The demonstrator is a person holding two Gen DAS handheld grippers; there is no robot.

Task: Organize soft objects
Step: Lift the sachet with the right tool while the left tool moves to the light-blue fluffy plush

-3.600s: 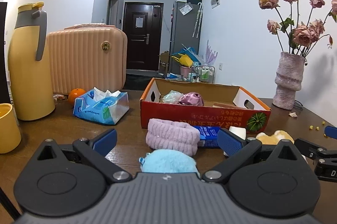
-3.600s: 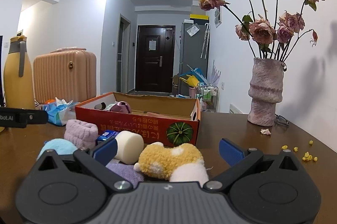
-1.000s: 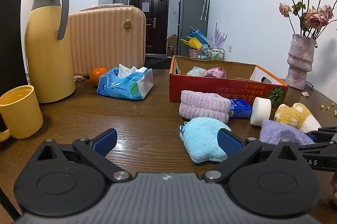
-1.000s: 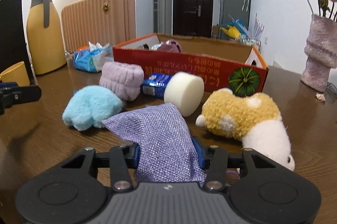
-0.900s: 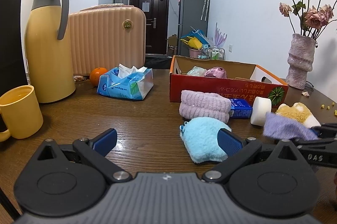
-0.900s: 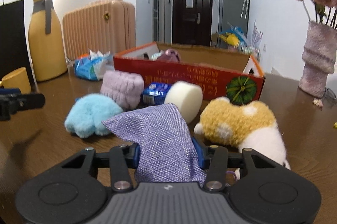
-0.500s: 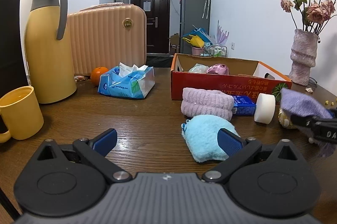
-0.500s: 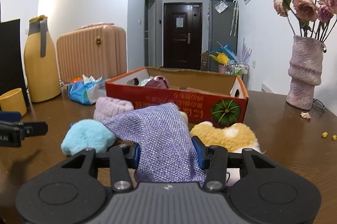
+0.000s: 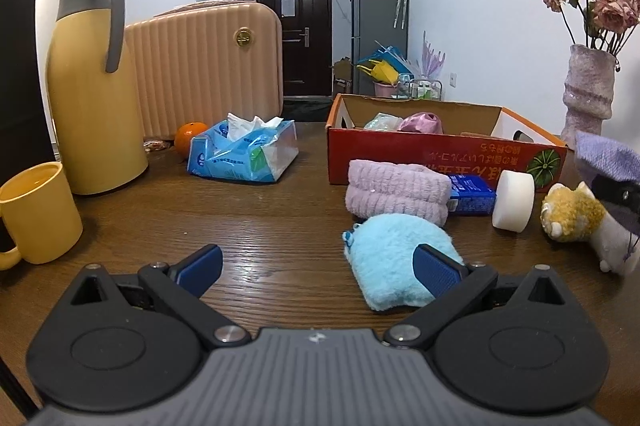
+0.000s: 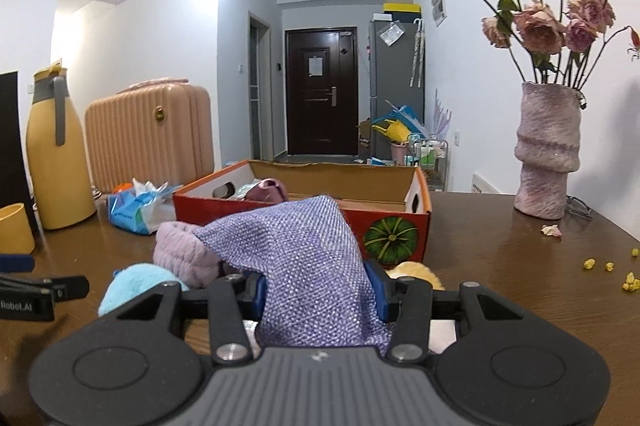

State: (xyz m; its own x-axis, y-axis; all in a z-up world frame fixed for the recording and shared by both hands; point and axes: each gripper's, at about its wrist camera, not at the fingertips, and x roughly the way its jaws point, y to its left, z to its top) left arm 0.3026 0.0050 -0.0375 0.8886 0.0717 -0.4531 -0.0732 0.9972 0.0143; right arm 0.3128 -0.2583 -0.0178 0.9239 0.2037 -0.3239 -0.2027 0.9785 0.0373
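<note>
Purple pouch (image 10: 304, 258) pinched between nearly closed pads of right hand-held gripper (image 10: 320, 290), held above table (image 10: 520, 266) short of cardboard box (image 10: 304, 210). Left hand-held gripper (image 9: 316, 266) wide open, empty. Risks: limp cloth may be snagged on box's near wall; slip possible from shallow grip.

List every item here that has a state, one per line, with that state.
right gripper: shut on purple cloth pouch, lifted
left gripper: open, empty
cardboard box: open-topped, holding soft items
tissue pack: opened, tissue sticking out
blue plush: lying on table
pink towel roll: rolled, on table
</note>
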